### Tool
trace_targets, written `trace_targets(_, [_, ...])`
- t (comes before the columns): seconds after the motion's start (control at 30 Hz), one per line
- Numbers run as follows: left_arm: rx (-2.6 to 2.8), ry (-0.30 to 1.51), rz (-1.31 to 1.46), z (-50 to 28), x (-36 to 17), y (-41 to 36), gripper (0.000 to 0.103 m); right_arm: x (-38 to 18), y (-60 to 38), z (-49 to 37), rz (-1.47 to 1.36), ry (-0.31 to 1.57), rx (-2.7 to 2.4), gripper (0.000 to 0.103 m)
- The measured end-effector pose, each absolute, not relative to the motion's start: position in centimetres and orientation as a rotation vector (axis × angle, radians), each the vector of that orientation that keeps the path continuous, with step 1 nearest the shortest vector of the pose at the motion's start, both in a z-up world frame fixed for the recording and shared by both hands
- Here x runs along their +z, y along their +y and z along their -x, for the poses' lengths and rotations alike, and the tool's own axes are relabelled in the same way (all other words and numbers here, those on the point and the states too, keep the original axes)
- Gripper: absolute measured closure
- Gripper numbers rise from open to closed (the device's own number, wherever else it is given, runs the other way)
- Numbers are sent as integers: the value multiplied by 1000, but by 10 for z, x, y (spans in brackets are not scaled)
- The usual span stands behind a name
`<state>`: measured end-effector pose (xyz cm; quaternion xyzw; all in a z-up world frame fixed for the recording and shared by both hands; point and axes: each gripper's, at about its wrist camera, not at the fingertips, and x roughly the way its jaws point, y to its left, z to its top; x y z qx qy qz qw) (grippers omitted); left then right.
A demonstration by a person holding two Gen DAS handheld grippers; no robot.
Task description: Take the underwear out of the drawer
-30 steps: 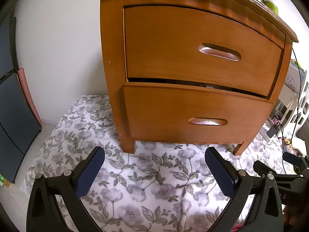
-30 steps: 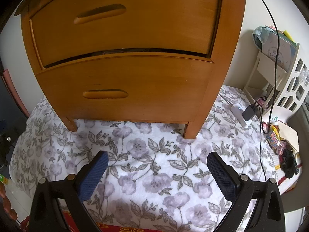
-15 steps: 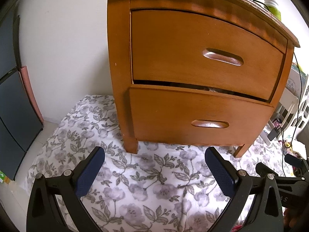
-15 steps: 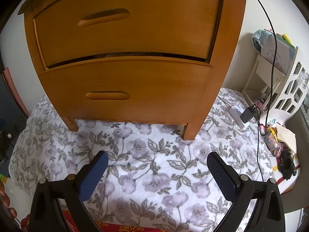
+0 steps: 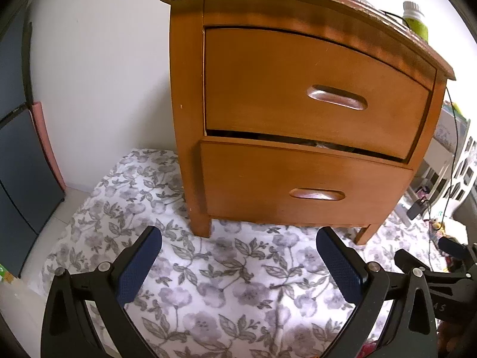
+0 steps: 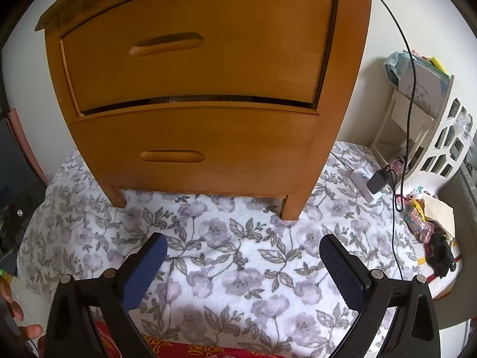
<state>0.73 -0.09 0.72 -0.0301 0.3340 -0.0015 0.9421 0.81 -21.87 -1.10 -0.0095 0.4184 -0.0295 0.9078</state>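
On the floral sheet (image 5: 226,271) ahead of me stands a wooden nightstand (image 5: 184,119) with two drawers. Its upper drawer (image 5: 268,89) sits flush. Its lower drawer (image 5: 262,185) juts out a little, leaving a dark slit along its top edge; I glimpse something pale in that slit but cannot tell whether it is underwear. My left gripper (image 5: 238,262) and right gripper (image 6: 241,265) both hover over the sheet near the nightstand's feet, fingers spread wide apart and holding nothing. A green bottle (image 5: 416,22) stands on top at the far right.
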Motion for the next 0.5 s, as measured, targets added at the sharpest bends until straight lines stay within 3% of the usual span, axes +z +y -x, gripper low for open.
trace_targets(0.5, [-15, 712, 84, -5, 10, 1, 0, -1, -214, -8, 40, 854, -38, 0])
